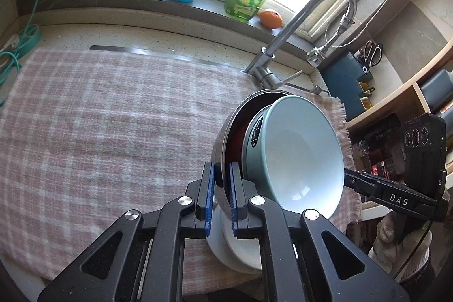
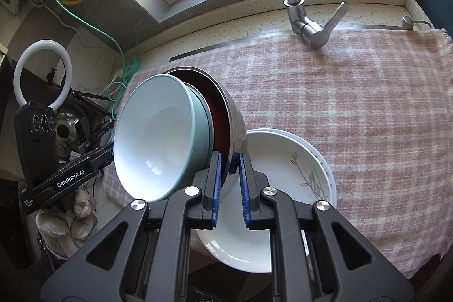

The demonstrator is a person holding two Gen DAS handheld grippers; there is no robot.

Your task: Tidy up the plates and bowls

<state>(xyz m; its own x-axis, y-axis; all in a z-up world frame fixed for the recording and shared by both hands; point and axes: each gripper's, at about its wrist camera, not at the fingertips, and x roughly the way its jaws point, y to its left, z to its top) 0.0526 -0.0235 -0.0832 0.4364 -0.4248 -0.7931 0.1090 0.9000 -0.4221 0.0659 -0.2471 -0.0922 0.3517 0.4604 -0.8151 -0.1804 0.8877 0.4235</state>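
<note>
Left wrist view: left gripper (image 1: 222, 183) and right gripper (image 2: 230, 174) are both clamping the steel bowl's (image 1: 219, 143) rim, tilting it above the near white plates (image 2: 286, 160), so the nested teal bowl (image 1: 300, 149) is likely risking sliding out.

Steel bowl (image 2: 236, 120) tipped on edge, lifted, rim clamped from both sides; dark red inside. Pale teal bowl (image 2: 153, 137) with a white interior nested in it, also tilted, mouth facing near-left in the right wrist view. White plates (image 2: 286, 160) stacked flat below on the near edge of the checked cloth; top one has a faint plant sketch.
</note>
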